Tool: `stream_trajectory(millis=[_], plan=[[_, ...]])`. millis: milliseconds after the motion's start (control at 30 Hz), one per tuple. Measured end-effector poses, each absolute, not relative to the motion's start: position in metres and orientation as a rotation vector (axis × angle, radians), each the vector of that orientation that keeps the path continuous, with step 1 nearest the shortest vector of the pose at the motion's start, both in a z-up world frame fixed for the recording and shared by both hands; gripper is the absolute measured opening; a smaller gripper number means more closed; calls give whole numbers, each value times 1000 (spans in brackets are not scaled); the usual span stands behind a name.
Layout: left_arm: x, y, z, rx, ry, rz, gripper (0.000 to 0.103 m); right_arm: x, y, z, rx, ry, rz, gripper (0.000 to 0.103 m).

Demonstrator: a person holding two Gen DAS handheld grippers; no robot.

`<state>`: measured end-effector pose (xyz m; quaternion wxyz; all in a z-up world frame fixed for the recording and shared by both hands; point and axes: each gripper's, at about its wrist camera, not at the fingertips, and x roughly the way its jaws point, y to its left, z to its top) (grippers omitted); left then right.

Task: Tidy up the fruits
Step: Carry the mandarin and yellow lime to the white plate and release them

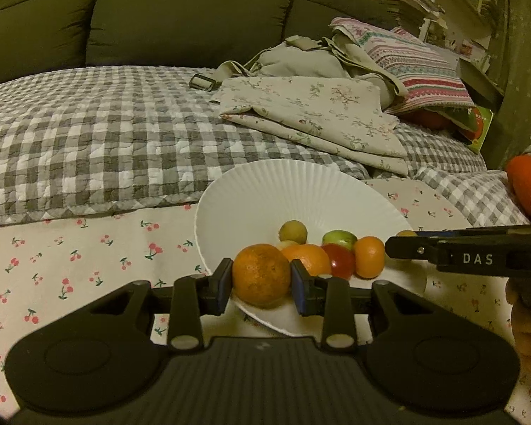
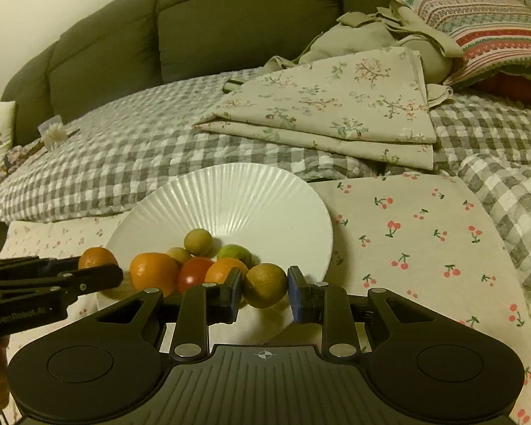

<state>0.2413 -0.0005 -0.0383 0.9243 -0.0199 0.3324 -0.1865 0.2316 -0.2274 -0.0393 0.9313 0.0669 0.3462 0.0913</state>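
place: home bedroom | evidence: checked quilt (image 1: 88, 141), pillow (image 1: 417, 67) (striped)

plate (image 2: 230, 198) far half bare | near rim – fruits (image 2: 194, 269) crowd

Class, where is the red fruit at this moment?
In the right wrist view the red fruit lies on the white plate near its front edge, wedged between two orange fruits.
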Motion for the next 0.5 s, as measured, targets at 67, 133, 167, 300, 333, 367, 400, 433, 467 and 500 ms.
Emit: stream_trajectory(millis=[67,133,167,300,333,367,400,433,467,500], plan=[[241,-3,-39,-31,680,-387,34,233,-228,-40,140,705,186,27],[241,-3,-39,-27,679,-389,40,234,-229,-40,148,701,187,27],[241,-2,-38,-35,675,-393,43,234,-231,-41,159,702,189,28],[238,-1,-31,-32,646,-386,56,235,-237,-39,224,699,186,35],[237,-1,-30,-30,643,-388,56,235,-237,-38,226,696,181,36],[237,0,-29,-30,641,-386,56,234,-238,-38,227,694,177,36],[237,1,-28,-32,641,-382,56,234,-238,-37,231,694,172,36],[237,2,-28,-38,642,-380,56,234,-239,-36,237,693,167,36],[237,3,-28,-44,644,-377,56,234,-240,-35,246,692,161,36],[237,5,-27,-52,646,-374,56,234,-241,-35,256,692,158,36]])
